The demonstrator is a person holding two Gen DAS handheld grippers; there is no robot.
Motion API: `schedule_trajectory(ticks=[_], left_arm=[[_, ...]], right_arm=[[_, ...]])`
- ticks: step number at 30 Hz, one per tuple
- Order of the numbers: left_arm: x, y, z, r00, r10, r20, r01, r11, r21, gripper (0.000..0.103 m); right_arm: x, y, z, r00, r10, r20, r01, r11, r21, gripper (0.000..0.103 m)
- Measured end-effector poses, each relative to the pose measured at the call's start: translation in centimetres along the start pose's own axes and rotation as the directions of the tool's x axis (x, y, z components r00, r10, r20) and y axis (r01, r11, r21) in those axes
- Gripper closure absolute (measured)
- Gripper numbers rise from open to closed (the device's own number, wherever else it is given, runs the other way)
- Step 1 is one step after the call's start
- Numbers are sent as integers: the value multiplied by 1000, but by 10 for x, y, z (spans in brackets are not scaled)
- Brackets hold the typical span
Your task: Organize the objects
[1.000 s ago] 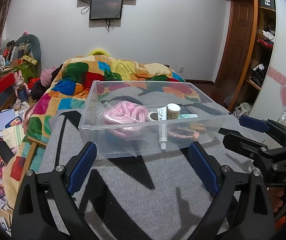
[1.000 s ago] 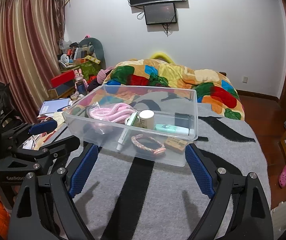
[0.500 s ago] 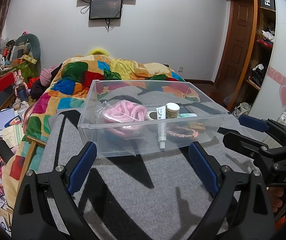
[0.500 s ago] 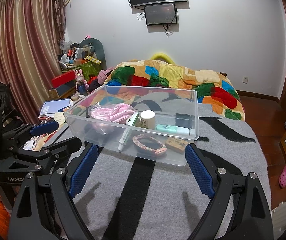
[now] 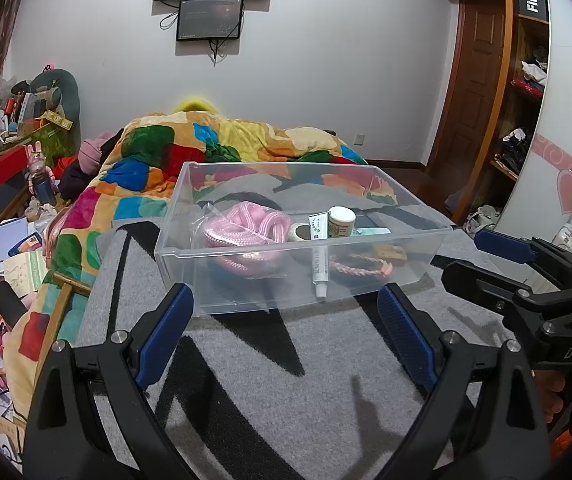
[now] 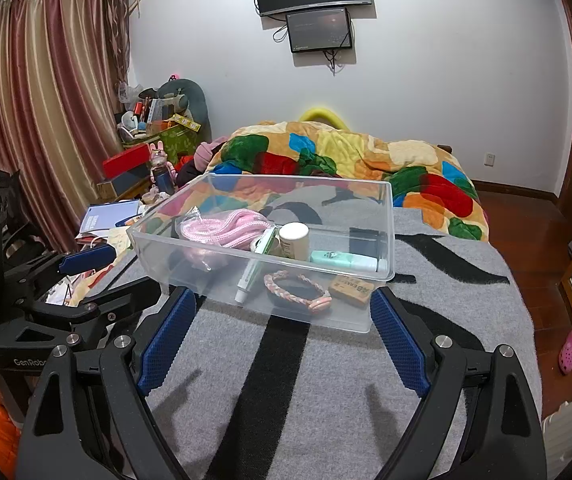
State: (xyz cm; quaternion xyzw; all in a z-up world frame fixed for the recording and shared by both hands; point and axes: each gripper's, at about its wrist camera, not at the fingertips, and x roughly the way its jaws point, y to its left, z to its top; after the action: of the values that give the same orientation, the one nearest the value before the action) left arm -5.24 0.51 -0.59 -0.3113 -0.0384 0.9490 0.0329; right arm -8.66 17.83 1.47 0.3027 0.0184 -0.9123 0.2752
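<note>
Left wrist — clear bin (image 5: 246, 300) just beyond spread fingers (image 5: 164, 332) | untouched

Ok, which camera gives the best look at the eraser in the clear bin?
The right wrist view: the eraser lies near the bin's front wall, its printed top visible. In the left wrist view the eraser is only a blurry brown block.

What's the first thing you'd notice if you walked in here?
A clear plastic box sits on the grey striped blanket, holding a pink rope bundle, a small white jar and a braided bracelet. Behind it lies a bright patchwork quilt. Both tools, left and right, are open.
</note>
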Motion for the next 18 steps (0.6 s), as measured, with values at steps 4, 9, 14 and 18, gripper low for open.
schedule_trajectory(ticks=[4,9,14,18], left_arm=[[-1,0,0,1000,-3,0,3,1000,-1,7],[-2,-3,0,1000,-5,2,5,1000,4,7],[-3,-2,0,1000,-10,5,10,1000,4,7],[-4,-3,0,1000,-12,8,12,1000,7,7]], right_arm=[[0,0,0,1000,0,0,0,1000,1,15],[0,0,0,1000,0,2,0,1000,3,16],[0,-1,0,1000,1,2,-1,1000,3,15],[0,-1,1,1000,0,2,0,1000,3,15]])
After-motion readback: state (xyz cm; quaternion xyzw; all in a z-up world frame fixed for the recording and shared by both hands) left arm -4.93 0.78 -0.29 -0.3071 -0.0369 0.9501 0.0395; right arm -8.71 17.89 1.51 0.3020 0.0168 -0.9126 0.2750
